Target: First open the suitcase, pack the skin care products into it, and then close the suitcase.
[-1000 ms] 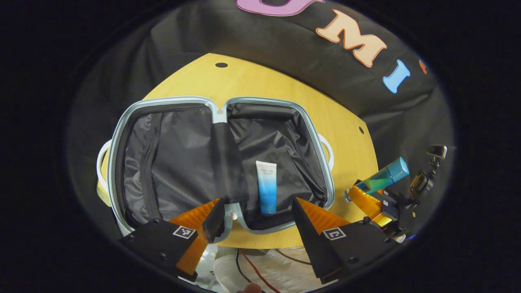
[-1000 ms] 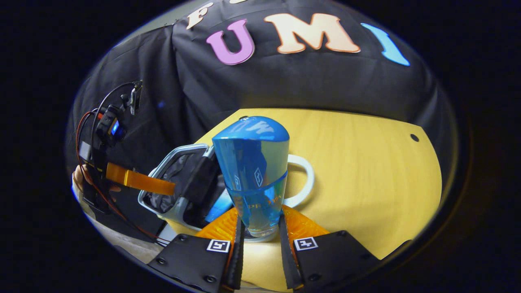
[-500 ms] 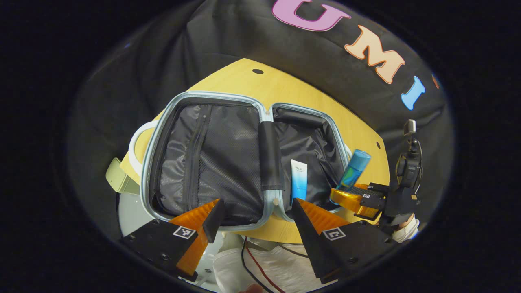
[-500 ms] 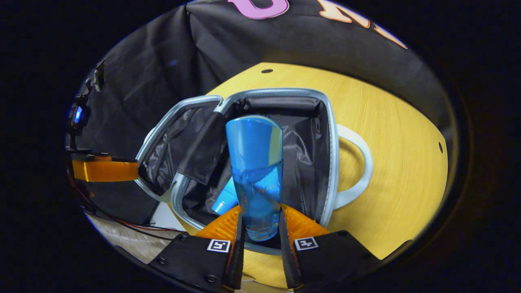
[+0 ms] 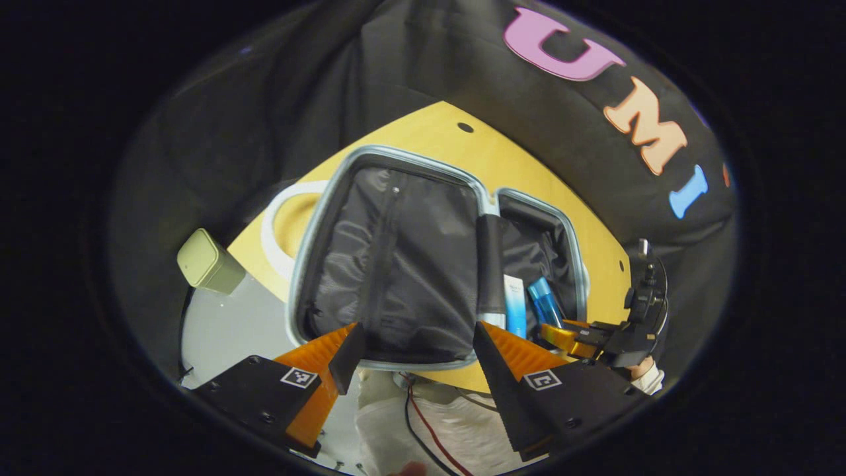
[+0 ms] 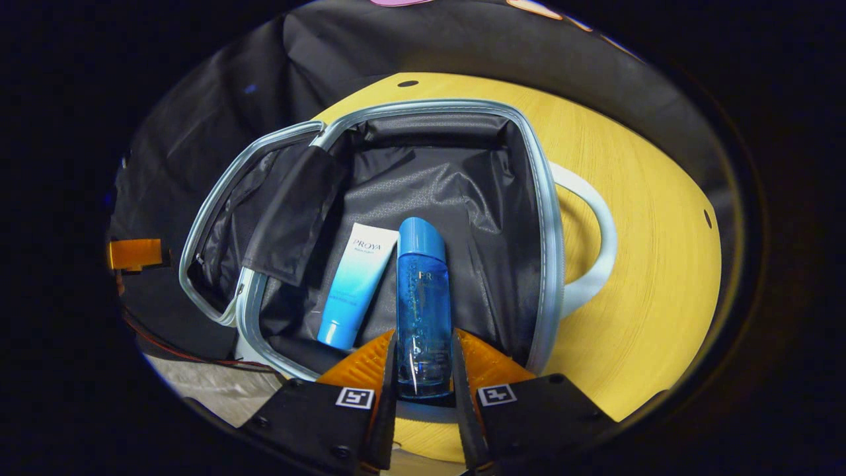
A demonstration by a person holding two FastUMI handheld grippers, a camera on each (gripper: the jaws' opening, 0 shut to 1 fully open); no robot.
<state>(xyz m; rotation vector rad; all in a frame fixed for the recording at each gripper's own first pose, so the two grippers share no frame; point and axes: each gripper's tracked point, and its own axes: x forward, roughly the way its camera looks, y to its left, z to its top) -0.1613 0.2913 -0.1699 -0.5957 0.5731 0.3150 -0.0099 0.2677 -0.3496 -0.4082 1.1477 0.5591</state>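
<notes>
While my left tool hangs wide open and empty over the near rim of the open suitcase, its view alone takes in a pale green box off the yellow surface. From my right tool, I see a tube lying just left of the blue bottle. Both fingers press the bottle's base; its cap points away, long axis along the fingers, inside the right half.

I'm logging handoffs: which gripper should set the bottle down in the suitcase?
Right. The right gripper already grips the bottle over the suitcase, beside the tube. The left gripper is open and holds nothing.
</notes>
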